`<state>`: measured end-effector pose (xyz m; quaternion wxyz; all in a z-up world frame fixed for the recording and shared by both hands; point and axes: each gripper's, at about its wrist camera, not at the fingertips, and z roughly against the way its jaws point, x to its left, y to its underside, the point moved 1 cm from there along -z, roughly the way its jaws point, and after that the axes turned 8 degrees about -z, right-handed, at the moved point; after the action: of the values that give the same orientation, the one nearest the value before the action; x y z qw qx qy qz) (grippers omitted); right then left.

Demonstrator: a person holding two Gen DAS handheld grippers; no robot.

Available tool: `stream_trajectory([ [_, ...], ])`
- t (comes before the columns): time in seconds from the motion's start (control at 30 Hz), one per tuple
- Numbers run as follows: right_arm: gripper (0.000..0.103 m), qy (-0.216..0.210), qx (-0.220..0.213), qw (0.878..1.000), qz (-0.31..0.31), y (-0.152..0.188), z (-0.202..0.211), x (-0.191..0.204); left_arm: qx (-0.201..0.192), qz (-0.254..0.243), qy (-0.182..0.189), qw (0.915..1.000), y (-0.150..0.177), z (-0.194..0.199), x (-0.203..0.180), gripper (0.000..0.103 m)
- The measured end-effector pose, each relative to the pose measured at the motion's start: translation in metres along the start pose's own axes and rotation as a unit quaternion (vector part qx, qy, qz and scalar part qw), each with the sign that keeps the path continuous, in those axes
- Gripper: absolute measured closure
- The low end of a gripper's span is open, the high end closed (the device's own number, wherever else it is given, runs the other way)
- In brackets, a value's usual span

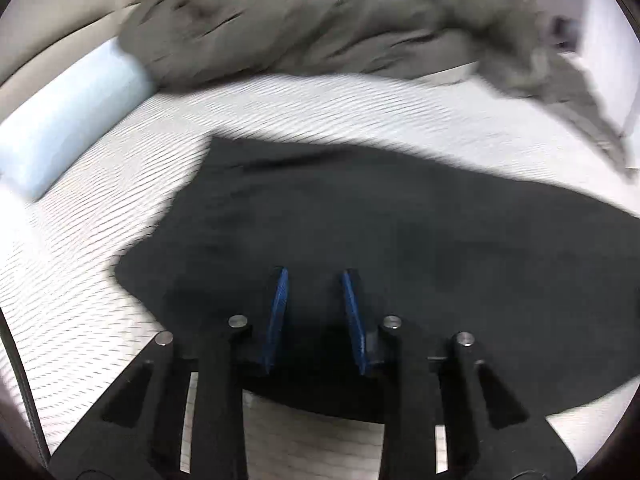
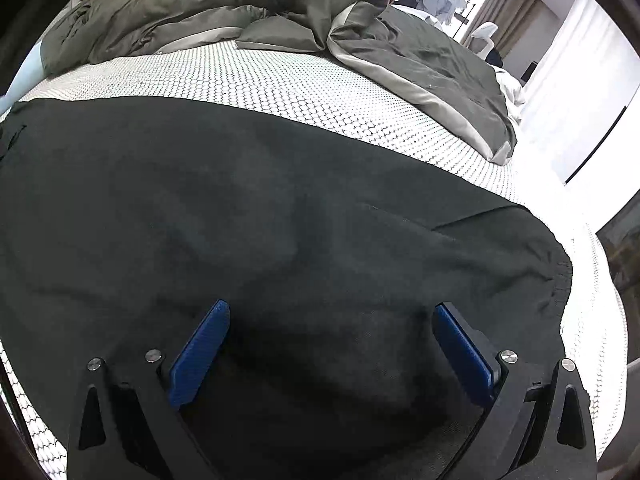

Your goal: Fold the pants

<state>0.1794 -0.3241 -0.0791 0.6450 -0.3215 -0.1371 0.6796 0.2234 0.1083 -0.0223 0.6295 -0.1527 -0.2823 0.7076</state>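
Both wrist views, pants laid out on the mattress. The pants (image 2: 280,208) lie spread dark and mostly flat on the mattress (image 2: 304,80), with a grey duvet (image 2: 420,52) bunched along the far side and a pale blue pillow (image 1: 72,120) at the left edge. In the right wrist view I see what looks like the gathered waistband (image 2: 558,280) near the right side of the bed.

My right gripper (image 2: 330,308) hangs low over the cloth with its jaws spread wide, nothing between the blue pads (image 2: 200,352). My left gripper (image 1: 314,274) has its jaws parted only a little, over the dark fabric; the left view is smeared by motion, and I see no cloth pinched between them (whether the tips touch the fabric I cannot tell).

Step in hand, as I judge it: taking hold of the near edge to begin a fold. To do it well, I would bring each claw down onto a single clean edge, not the middle of the panel, so that both layers come up together. I would pinch at matched points on either side, lift evenly, and carry the edge across without dragging the lower part. A few soft ridges cross the cloth; smoothing them first should keep the crease straight.
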Motion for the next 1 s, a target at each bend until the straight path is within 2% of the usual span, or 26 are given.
stream_trajectory([
  [0.03, 0.001, 0.002, 0.0, 1.0, 0.002, 0.001, 0.002, 0.003, 0.001, 0.013, -0.027, 0.9995, 0.003, -0.004, 0.013, 0.087],
  [0.1, 0.001, 0.003, 0.0, 1.0, 0.003, 0.0, 0.001, 0.003, 0.003, 0.076, -0.005, 0.9971, 0.006, -0.008, 0.042, 0.102],
  [0.17, 0.001, 0.002, 0.002, 1.0, 0.002, 0.0, 0.0, 0.003, 0.002, 0.102, 0.013, 0.9947, 0.007, -0.008, 0.051, 0.102],
  [0.27, 0.001, -0.001, 0.001, 1.0, 0.0, 0.0, 0.0, 0.002, -0.014, 0.085, -0.001, 0.9963, 0.006, 0.007, 0.042, 0.101],
  [0.33, 0.001, -0.001, 0.001, 1.0, -0.002, 0.001, 0.0, 0.001, -0.028, 0.066, 0.017, 0.9973, 0.007, 0.025, 0.028, 0.1],
  [0.37, 0.001, 0.0, 0.001, 1.0, -0.002, 0.001, 0.0, 0.001, -0.038, 0.041, 0.047, 0.9973, 0.007, 0.035, 0.016, 0.097],
  [0.43, 0.001, 0.0, 0.001, 1.0, -0.001, 0.001, 0.0, 0.002, -0.044, -0.027, 0.098, 0.9939, 0.01, 0.047, -0.014, 0.078],
  [0.47, 0.001, 0.0, 0.001, 1.0, -0.001, 0.001, 0.0, 0.002, -0.036, -0.053, 0.112, 0.9917, 0.012, 0.046, -0.025, 0.072],
  [0.5, 0.001, 0.0, 0.002, 1.0, -0.001, 0.001, 0.0, 0.001, -0.022, -0.077, 0.124, 0.989, 0.016, 0.043, -0.035, 0.061],
  [0.53, 0.001, 0.0, 0.002, 1.0, -0.001, 0.001, 0.0, 0.001, 0.004, -0.111, 0.13, 0.9853, 0.023, 0.035, -0.048, 0.059],
  [0.6, 0.001, -0.002, 0.004, 1.0, -0.003, 0.001, -0.001, 0.0, 0.016, -0.143, 0.112, 0.9832, 0.031, 0.03, -0.059, 0.055],
  [0.63, 0.001, -0.003, 0.005, 1.0, -0.004, 0.001, 0.0, -0.001, 0.012, -0.148, 0.107, 0.9832, 0.032, 0.031, -0.058, 0.046],
  [0.7, 0.001, -0.005, 0.006, 1.0, -0.005, 0.001, -0.001, -0.002, 0.014, -0.141, 0.074, 0.9871, 0.034, 0.034, -0.05, 0.037],
  [0.8, 0.001, -0.006, 0.006, 1.0, -0.006, 0.002, -0.001, -0.003, 0.021, -0.116, 0.043, 0.9921, 0.036, 0.033, -0.028, 0.034],
  [0.9, 0.001, -0.007, 0.007, 1.0, -0.008, 0.001, -0.002, -0.004, 0.014, -0.069, 0.006, 0.9975, 0.037, 0.037, 0.001, 0.036],
  [1.0, 0.001, -0.006, 0.006, 1.0, -0.008, 0.001, -0.002, -0.003, -0.008, -0.022, 0.024, 0.9994, 0.02, 0.035, 0.025, 0.039],
])
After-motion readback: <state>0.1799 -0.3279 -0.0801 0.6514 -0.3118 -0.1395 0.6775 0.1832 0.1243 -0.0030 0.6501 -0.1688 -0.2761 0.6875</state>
